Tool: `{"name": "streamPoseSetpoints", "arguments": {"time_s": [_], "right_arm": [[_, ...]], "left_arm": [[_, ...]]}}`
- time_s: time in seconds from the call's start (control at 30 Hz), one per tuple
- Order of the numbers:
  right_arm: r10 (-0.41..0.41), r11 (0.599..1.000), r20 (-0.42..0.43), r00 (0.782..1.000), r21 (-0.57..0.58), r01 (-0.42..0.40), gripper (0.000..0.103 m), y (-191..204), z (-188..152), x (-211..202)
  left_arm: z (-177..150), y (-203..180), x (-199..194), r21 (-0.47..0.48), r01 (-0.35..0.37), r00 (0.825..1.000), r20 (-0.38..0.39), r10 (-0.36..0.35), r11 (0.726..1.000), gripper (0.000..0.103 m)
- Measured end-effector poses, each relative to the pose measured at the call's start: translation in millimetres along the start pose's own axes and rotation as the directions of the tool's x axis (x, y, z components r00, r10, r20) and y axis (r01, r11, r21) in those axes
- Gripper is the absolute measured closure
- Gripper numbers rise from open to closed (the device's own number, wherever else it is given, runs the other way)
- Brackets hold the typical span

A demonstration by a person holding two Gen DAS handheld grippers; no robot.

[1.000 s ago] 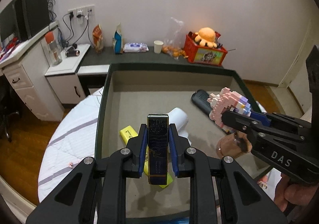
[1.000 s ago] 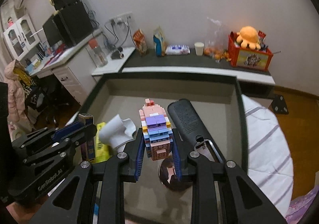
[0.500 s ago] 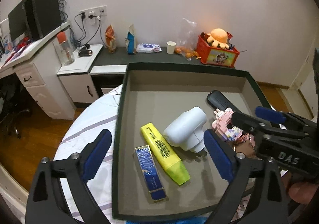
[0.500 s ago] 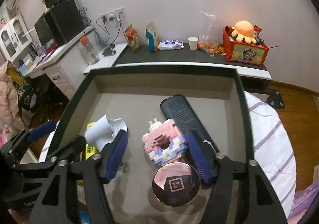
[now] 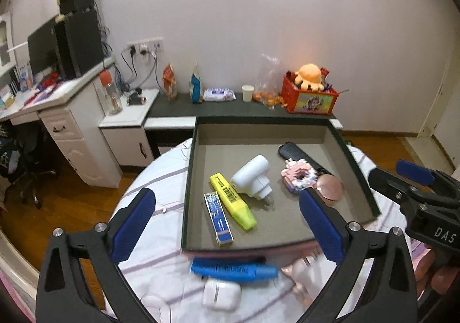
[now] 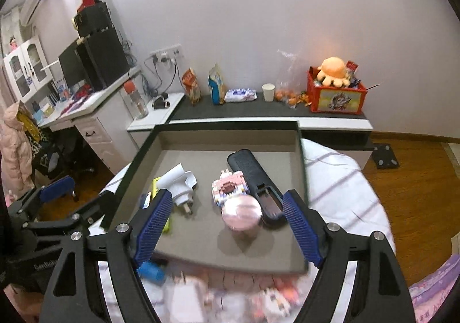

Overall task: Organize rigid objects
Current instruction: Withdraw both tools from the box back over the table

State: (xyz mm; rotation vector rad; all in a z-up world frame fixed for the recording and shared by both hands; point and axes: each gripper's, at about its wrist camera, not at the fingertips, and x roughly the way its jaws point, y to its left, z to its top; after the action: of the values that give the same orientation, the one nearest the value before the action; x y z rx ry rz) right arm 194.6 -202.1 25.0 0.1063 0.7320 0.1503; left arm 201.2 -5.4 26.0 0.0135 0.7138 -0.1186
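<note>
Both my grippers were spread wide with nothing in them, hanging back at the near edge of the tray: left gripper, right gripper.

Everything sat inside the tray. The blue box lay flat by the tray's left wall, touching or nearly touching the yellow highlighter beside it. The white plug adapter was around the tray's middle, prongs toward the near edge. The brick toy lay right of that, against the black remote, which ran toward the far right corner. The pink compact sat just nearer than the toy.

Outside the tray's near wall, on the striped cloth, I could see a blue tube and a white earbud case. The rest there was too blurry to call.
</note>
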Motion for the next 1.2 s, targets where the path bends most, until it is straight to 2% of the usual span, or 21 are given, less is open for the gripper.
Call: {"name": "streamPoseSetpoints", "arguments": {"time_s": [0.2,0.4,0.53,0.83,1.2], "right_arm": [[-0.045,0.999,0.038,0.998,0.020,0.044,0.020,-7,-33,-54],[-0.072,0.997,0.044,0.996,0.014,0.072,0.020,-5,-64,-89],[-0.060,0.998,0.043,0.997,0.022,0.060,0.020,-3,-78,-103],[-0.046,0.999,0.046,0.998,0.002,0.046,0.020,6,-98,-121],[-0.056,0.998,0.058,0.997,0.005,0.055,0.020,8,-101,-128]], "left_arm": [[-18,-11,-54,0.030,-0.036,0.998,0.053,0.035,0.999,0.000],[-41,-18,-88,0.024,-0.075,0.996,0.054,0.073,0.997,0.000],[-60,-20,-103,0.001,-0.072,0.997,0.042,0.072,0.997,0.000],[-92,-14,-117,-0.034,-0.089,0.996,0.001,0.089,0.995,0.000],[-93,-14,-122,-0.032,-0.091,0.996,0.016,0.091,0.995,0.000]]}}
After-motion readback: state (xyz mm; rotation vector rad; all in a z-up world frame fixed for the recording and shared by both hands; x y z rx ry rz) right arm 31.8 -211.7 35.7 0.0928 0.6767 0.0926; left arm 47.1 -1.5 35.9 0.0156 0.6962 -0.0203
